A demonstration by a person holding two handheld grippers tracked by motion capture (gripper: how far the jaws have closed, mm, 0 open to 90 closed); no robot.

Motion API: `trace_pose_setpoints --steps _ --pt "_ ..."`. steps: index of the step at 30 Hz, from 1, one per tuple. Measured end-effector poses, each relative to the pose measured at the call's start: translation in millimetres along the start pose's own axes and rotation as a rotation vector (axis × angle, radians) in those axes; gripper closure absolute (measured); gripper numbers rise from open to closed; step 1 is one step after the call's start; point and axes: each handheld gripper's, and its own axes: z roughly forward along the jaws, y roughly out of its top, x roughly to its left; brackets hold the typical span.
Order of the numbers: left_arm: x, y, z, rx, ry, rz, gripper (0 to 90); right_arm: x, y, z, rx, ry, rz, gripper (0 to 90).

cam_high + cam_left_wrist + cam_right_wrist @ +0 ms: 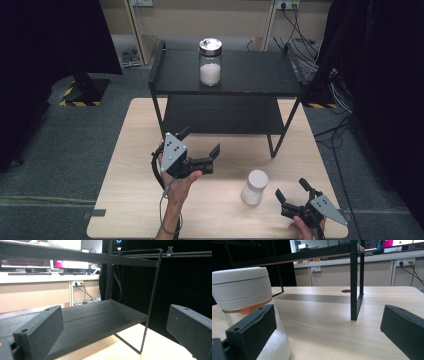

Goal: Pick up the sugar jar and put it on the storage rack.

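Jar (255, 186) stands near the surface's (130, 200) front right corner, just left of our right tool (292, 192), wide open and empty. We centre it between the jaws before closing.

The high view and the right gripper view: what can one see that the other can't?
High view alone: a silver-lidded jar on the shelf's top board, and the left gripper, jaws open. Right gripper view alone: an orange band under the white jar's lid. Both: the white-lidded jar near the open right gripper, the black shelf and the wooden table.
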Motion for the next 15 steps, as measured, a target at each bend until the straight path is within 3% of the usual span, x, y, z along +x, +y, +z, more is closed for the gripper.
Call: trace_pose_setpoints --steps 15 --pt "-1.1 -45.1 -4.8 0.015 0.013 0.006 0.2 0.1 0.2 0.1 0.001 0.000 -0.001 0.3"
